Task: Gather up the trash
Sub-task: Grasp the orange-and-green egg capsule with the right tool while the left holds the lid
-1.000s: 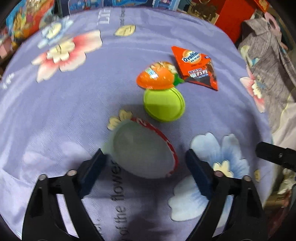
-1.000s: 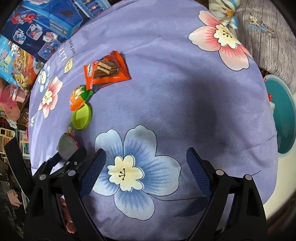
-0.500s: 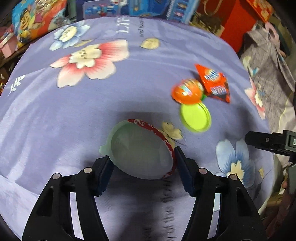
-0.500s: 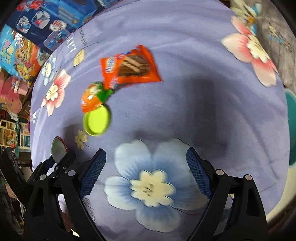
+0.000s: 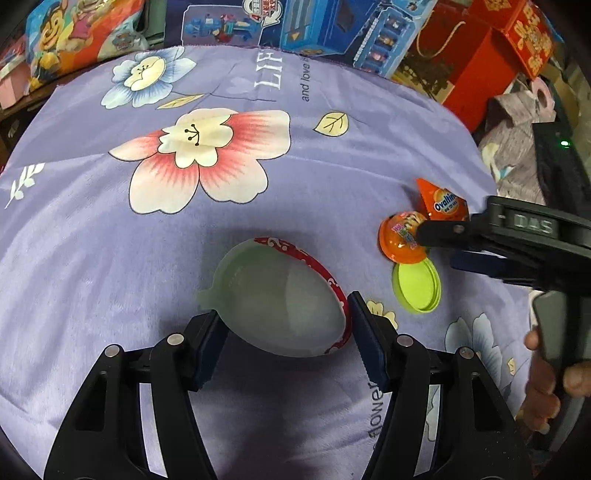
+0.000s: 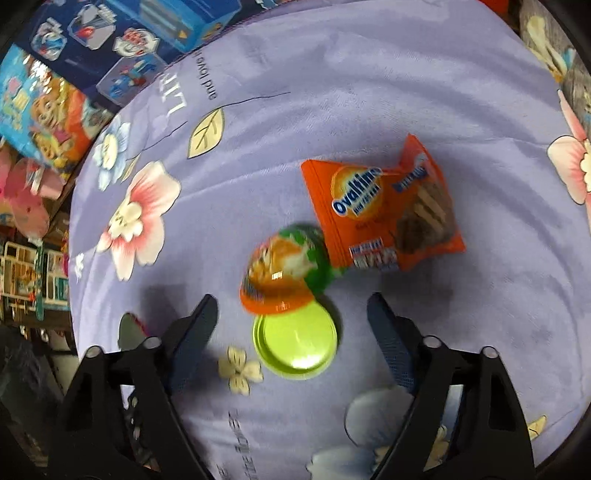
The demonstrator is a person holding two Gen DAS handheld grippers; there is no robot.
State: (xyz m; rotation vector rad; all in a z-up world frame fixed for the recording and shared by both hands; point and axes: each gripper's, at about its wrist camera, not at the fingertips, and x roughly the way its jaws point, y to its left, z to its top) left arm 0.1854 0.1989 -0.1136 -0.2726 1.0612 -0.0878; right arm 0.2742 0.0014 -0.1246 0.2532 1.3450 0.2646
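Observation:
My left gripper (image 5: 286,338) is shut on a pale egg-shaped plastic shell with a red rim (image 5: 280,295) and holds it over the purple flowered cloth (image 5: 110,258). My right gripper (image 6: 291,328) is open, its jaws either side of a lime-green round lid (image 6: 297,343) and an orange and green capsule half (image 6: 284,269) that lies against it. An orange Ovaltine wrapper (image 6: 384,214) lies just beyond them. The left wrist view also shows the right gripper (image 5: 443,243) over the capsule (image 5: 400,242), the lid (image 5: 415,288) and the wrapper (image 5: 441,203).
Toy boxes (image 5: 314,26) and a red box (image 5: 480,66) line the cloth's far edge. Grey clothing (image 5: 513,147) lies off the right side. More toy boxes (image 6: 48,103) show in the right wrist view at upper left.
My left gripper closed on the egg-shaped shell and pulled back with it. My right gripper moved left and in toward the lid and capsule, which now lie between its open jaws.

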